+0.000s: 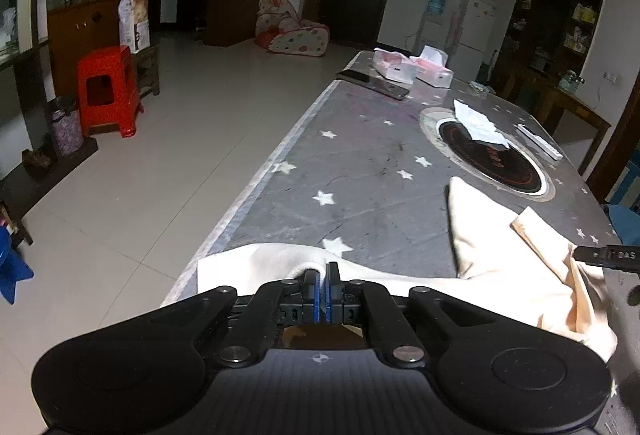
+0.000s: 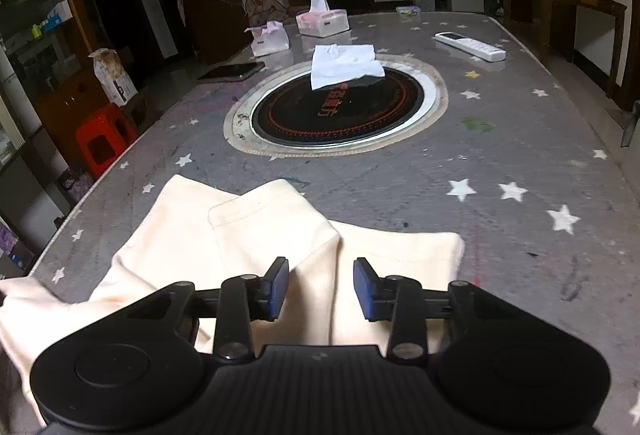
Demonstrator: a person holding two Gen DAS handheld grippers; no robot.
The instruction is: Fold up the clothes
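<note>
**A:** so what's the setup here? big grey desk [image 2: 500, 139] with white stars, a round black hotplate [image 2: 336, 111] sunk into the middle of it

**B:** yep, and the cream garment [image 2: 240, 247] is spread over the near end of the desk, partly doubled over with a stitched hem lying on top. one edge hangs off the near left corner

**A:** what about the hand-held grippers?

**B:** left hand-held gripper [image 1: 321, 275] is clenched on a pinch of the garment's edge, blue pads squeezed together with cloth bunched between them. right hand-held gripper [image 2: 321, 285] is released, pads apart, hovering over a fold with nothing pinched

**A:** other stuff?

**B:** far side has two tissue boxes [image 2: 322, 21], a loose white tissue [image 2: 346, 65] on the hotplate rim, a white remote [image 2: 470, 46], a dark phone [image 2: 234, 71]
</note>
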